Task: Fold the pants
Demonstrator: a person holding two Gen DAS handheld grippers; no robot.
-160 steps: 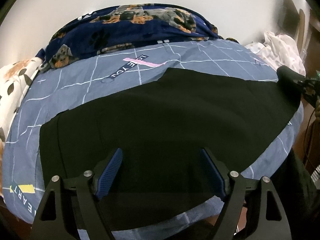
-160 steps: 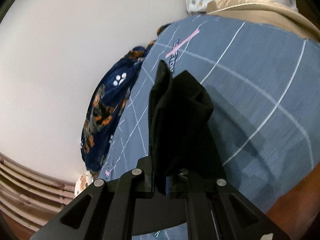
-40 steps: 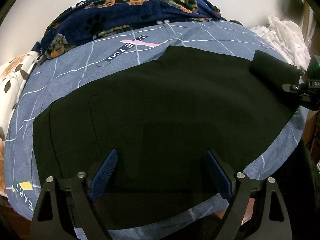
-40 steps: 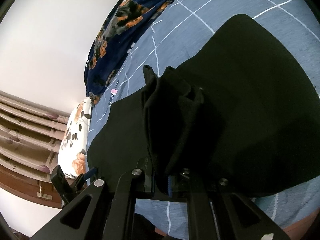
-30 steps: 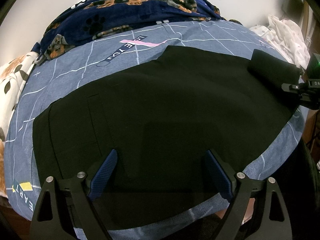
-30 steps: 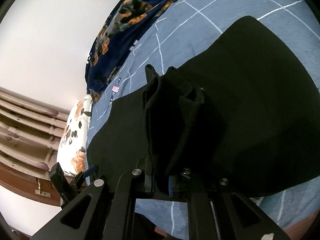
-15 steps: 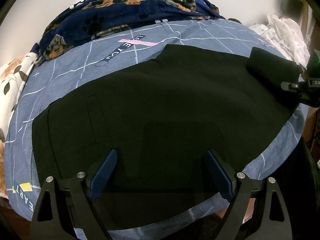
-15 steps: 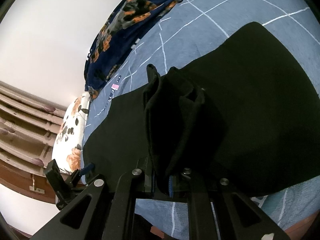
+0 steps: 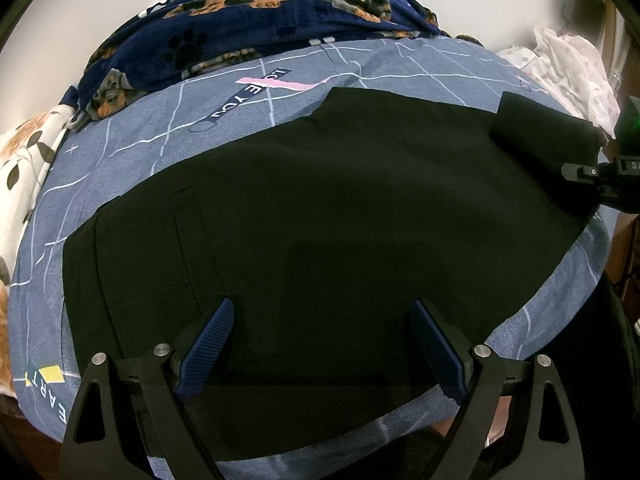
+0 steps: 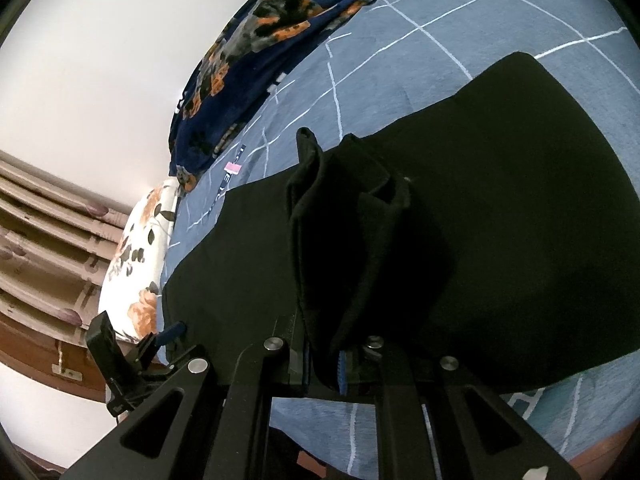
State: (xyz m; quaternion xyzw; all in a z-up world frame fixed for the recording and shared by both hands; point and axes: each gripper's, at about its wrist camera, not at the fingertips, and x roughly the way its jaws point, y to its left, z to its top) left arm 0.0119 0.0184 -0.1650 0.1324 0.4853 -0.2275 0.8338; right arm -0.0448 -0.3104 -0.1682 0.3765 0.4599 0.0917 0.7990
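Two grippers noted: the left gripper [image 9: 322, 346] hangs spread wide over the near edge of the black pants [image 9: 340, 216], which lie flat across the blue grid-lined bedsheet [image 9: 132, 140]. The right gripper [image 10: 326, 364] is pinched on a bunched leg end, raised above the flat cloth. A dog-print blanket [image 9: 256, 24] and floral pillow [image 10: 136, 256] border the sheet; the white heap [image 9: 572, 64] at the far corner is probably clothing.

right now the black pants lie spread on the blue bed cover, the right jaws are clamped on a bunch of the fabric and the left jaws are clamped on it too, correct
Not quite. The left gripper is open, its jaws spread wide above the black pants and gripping nothing, as the left wrist view shows. The rest holds: the pants lie spread on the blue bed cover, and the right gripper is shut on a bunch of the fabric.
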